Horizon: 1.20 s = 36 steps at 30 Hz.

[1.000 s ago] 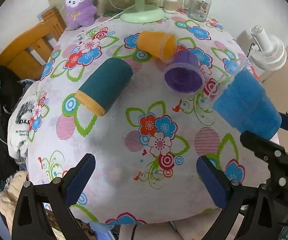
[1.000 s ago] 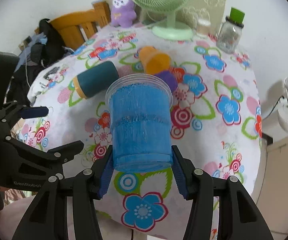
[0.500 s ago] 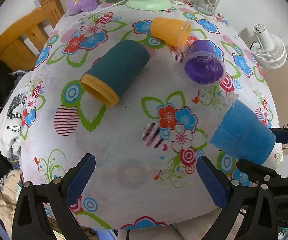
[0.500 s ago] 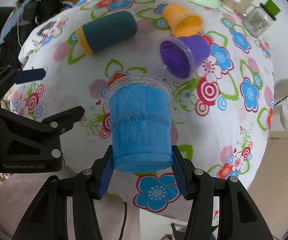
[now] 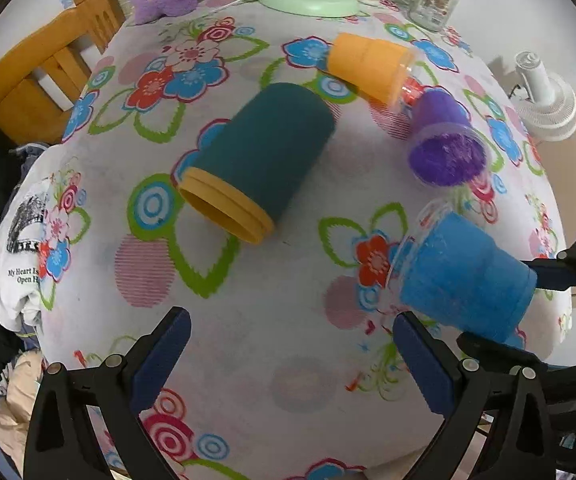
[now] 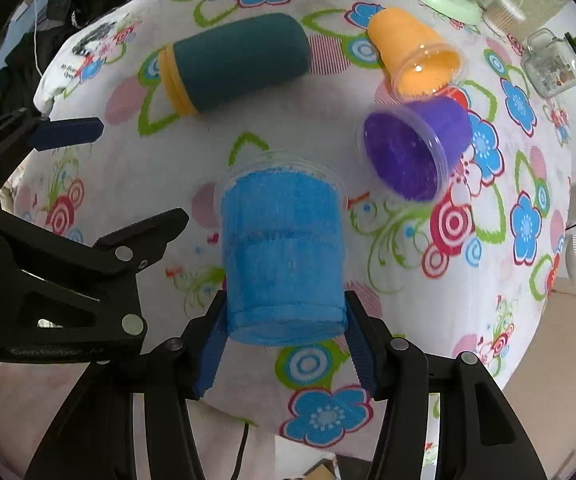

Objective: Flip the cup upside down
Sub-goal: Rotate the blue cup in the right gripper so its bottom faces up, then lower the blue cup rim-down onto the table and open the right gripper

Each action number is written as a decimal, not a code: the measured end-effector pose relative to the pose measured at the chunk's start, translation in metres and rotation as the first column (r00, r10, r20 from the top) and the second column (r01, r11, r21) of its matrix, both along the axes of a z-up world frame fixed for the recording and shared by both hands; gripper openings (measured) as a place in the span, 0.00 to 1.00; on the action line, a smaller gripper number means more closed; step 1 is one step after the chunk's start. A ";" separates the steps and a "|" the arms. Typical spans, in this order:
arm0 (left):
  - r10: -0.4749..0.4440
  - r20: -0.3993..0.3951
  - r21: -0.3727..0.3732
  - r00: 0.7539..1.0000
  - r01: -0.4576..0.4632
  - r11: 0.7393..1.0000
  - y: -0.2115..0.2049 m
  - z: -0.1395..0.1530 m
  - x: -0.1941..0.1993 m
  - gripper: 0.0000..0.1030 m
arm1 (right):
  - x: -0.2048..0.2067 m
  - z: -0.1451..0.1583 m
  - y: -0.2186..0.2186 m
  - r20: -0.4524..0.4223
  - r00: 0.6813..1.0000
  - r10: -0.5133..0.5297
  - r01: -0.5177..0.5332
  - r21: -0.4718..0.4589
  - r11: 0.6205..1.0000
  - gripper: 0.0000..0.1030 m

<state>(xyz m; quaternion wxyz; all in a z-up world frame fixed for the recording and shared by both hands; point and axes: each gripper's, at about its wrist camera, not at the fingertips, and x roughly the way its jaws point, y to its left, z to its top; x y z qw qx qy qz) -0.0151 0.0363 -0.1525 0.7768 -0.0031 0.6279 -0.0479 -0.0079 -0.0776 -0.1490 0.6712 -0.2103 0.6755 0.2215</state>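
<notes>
Right claw (image 6: pixel 283 340) grips the blue cup (image 6: pixel 283 256) near its closed bottom, one pad on each side, rim tipped down toward the flowered tablecloth (image 6: pixel 408 280). Left claw (image 5: pixel 288 356) hangs wide open with nothing between its pads. Held so low on a tapering wall, the cup could slip out before it lands. If the rim meets the cloth at an angle, it may catch and roll. The purple cup (image 6: pixel 412 148) lies near, so a sideways drift could knock it.
</notes>
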 end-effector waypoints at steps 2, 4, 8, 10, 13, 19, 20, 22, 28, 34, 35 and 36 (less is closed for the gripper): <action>0.009 0.001 0.003 1.000 -0.009 1.000 0.005 0.001 0.005 0.99 | 0.006 0.002 0.003 0.012 1.000 -0.004 0.004 0.013 1.000 0.57; 0.019 0.007 0.007 1.000 -0.019 1.000 0.010 0.004 0.010 0.99 | 0.013 0.004 0.004 0.043 0.999 -0.009 0.008 0.027 1.000 0.63; 0.047 0.027 0.024 0.999 -0.048 0.999 0.019 0.013 0.015 0.99 | 0.020 0.021 0.000 0.156 0.987 -0.044 0.031 0.088 0.996 0.75; 0.060 0.035 0.029 0.998 -0.061 0.998 0.022 0.019 0.016 0.99 | 0.022 0.030 -0.004 0.192 0.979 -0.068 0.046 0.118 0.992 0.75; 0.074 0.052 0.041 0.996 -0.076 0.996 0.023 0.028 0.015 0.99 | 0.021 0.039 -0.012 0.211 0.971 -0.110 0.076 0.164 0.984 0.75; 0.095 0.105 0.045 0.990 -0.100 0.994 0.015 0.053 0.006 0.99 | 0.008 0.060 -0.029 0.286 0.939 -0.191 0.127 0.227 0.966 0.75; 0.098 0.114 0.041 0.989 -0.103 0.994 0.014 0.058 0.004 0.99 | 0.006 0.065 -0.033 0.300 0.931 -0.207 0.138 0.237 0.962 0.75; 0.105 0.129 0.035 0.986 -0.110 0.993 0.010 0.067 0.001 0.99 | 0.002 0.073 -0.040 0.320 0.919 -0.232 0.154 0.249 0.956 0.76; 0.115 0.180 0.029 0.977 -0.122 0.992 -0.001 0.095 -0.009 1.00 | -0.012 0.102 -0.063 0.391 0.862 -0.322 0.213 0.297 0.931 0.87; 0.145 0.221 0.020 0.965 -0.153 0.988 -0.008 0.118 -0.023 1.00 | -0.025 0.124 -0.080 0.425 0.819 -0.385 0.249 0.341 0.906 0.88; 0.145 0.228 0.019 0.963 -0.154 0.988 -0.010 0.122 -0.025 1.00 | -0.027 0.128 -0.083 0.431 0.812 -0.395 0.255 0.347 0.902 0.88; 0.145 0.234 0.020 0.961 -0.154 0.988 -0.010 0.124 -0.027 1.00 | -0.030 0.131 -0.086 0.436 0.804 -0.404 0.260 0.353 0.899 0.88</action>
